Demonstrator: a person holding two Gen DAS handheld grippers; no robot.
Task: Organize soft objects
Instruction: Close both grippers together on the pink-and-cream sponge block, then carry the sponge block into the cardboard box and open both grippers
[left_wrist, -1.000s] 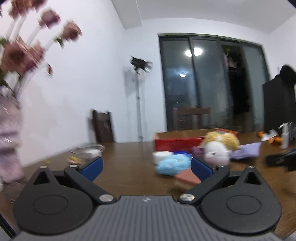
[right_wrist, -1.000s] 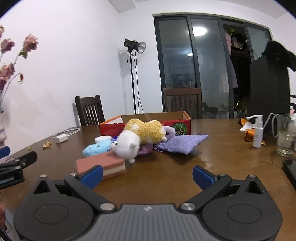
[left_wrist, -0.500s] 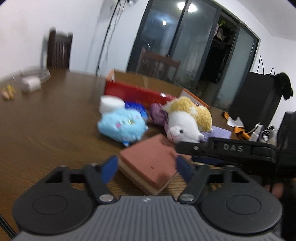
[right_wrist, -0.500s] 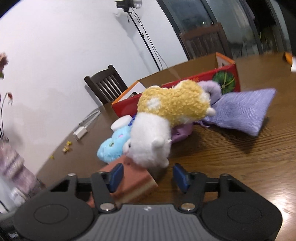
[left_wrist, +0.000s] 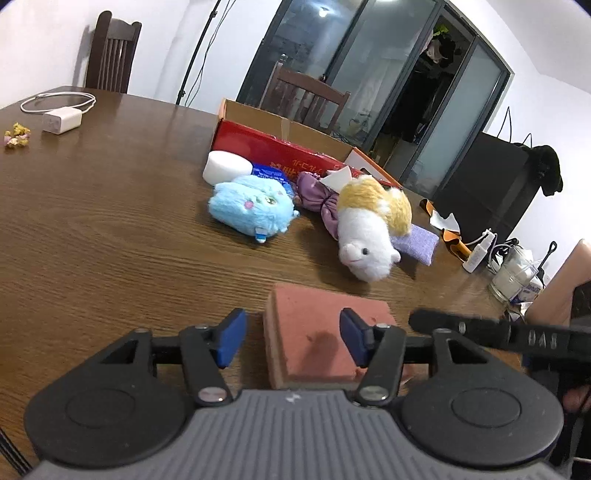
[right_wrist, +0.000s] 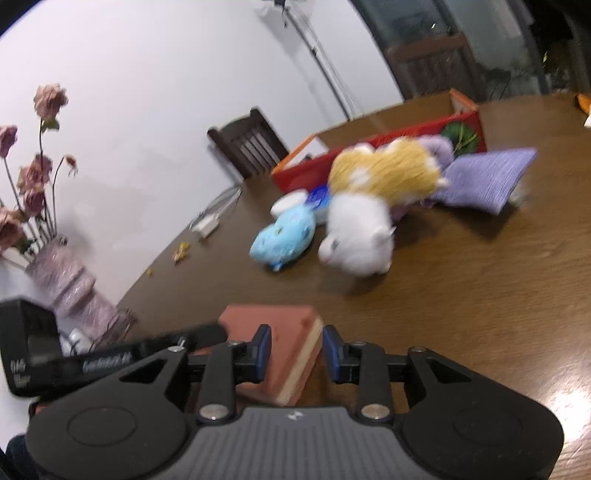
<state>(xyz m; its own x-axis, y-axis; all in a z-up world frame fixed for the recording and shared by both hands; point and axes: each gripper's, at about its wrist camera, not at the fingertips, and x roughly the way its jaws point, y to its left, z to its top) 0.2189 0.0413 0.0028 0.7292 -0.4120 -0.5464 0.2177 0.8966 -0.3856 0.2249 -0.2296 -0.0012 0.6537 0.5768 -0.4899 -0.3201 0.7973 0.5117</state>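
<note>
Between the blue pads (right_wrist: 263, 350) of the right gripper (right_wrist: 295, 352) a corner of the pink sponge block (right_wrist: 280, 347) is seen at the lower centre of the right wrist view; the jaws are closing and stand fairly narrow, the left pad looking to be against the block's top face, the right pad just beside its cream side layer with a thin gap, so a firm grip cannot be confirmed. In the left wrist view, the left gripper (left_wrist: 291, 341) is seen about half open, its left pad (left_wrist: 231, 341) clear of the block (left_wrist: 317, 339) and over bare wood, its right pad over the pink top face; whether that pad touches cannot be told.

The cream under-layer of the block is shown only by the right wrist view, as is a pale vase of pink flowers (right_wrist: 70, 284) at the left edge. Only in the left wrist view are a spray bottle (left_wrist: 478, 253) and a glass jar (left_wrist: 515, 275) shown, at the right edge, along with the black finger of the other gripper crossing at lower right.

Beyond the block, on the wooden table (left_wrist: 92, 221), a blue plush (left_wrist: 251, 208), a white-and-yellow plush (left_wrist: 369, 229), a purple pouch (right_wrist: 484, 179) and a red cardboard box (left_wrist: 280, 147) are seen in both views, near mid-frame.

Both grippers are angled downward at the tabletop, and the horizon is tilted in both views; the right wrist view is motion-blurred.
</note>
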